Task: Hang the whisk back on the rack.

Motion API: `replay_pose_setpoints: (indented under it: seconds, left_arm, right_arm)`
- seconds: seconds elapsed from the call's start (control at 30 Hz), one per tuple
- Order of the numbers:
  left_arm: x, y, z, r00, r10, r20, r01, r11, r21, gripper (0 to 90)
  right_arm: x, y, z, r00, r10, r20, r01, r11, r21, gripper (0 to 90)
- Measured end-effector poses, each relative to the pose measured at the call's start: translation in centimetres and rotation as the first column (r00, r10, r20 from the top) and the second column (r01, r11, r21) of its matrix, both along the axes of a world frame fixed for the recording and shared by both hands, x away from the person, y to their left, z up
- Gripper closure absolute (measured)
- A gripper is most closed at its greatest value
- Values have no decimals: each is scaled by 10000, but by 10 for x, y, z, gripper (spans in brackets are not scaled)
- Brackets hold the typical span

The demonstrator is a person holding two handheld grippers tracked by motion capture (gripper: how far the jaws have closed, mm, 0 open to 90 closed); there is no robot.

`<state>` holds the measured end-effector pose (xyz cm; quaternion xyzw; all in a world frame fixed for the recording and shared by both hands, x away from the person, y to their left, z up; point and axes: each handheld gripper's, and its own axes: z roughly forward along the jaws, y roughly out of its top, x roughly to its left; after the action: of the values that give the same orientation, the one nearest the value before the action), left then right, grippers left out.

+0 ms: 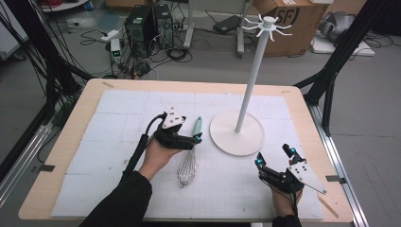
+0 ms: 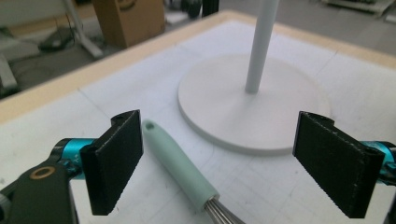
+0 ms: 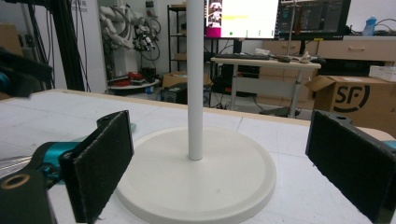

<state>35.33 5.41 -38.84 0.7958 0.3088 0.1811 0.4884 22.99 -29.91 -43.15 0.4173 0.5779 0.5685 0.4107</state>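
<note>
The left gripper sits low over the white mat, its jaws spread wide apart with nothing between the pads. Its tips lie just beside the handle of the whisk, and in the left gripper view the handle passes close by the left-hand pad, probably not touching, though the gap is hard to judge.

The whisk lies flat on the mat. Its long axis runs away from the person, the pale green handle pointing to the far edge and slightly right, the wire head toward the person.

Just right of the handle stands the white rack, its pole upright on a round base.

The right gripper hovers near the base's near right side, jaws also wide apart and empty.
</note>
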Motion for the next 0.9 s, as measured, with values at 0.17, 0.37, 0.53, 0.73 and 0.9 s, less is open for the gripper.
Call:
replay_pose_setpoints:
  seconds: [0.17,0.37,0.53,0.73,0.9]
  left_arm:
    - [11,-13,-8,9941,22,-1089,54,9976,697,176]
    - [23,-24,-18,9803,284,-1954,70,9840,1782,189]
    - [34,-34,-22,9647,565,-2571,45,9730,2308,228]
    - [47,-40,-29,9457,1498,-2884,-632,9553,2890,287]
    - [50,-43,-35,9344,1641,-3161,-601,9474,3143,307]
  right_arm:
    - [-1,-1,1,10000,28,65,-29,10000,52,62]
    - [-1,-1,2,9999,57,142,-60,9999,156,62]
    - [-1,0,2,9998,66,175,-69,9998,185,62]
    - [-1,0,3,9997,111,232,-116,9997,211,62]
    - [-1,0,3,9996,106,261,-113,9996,263,62]
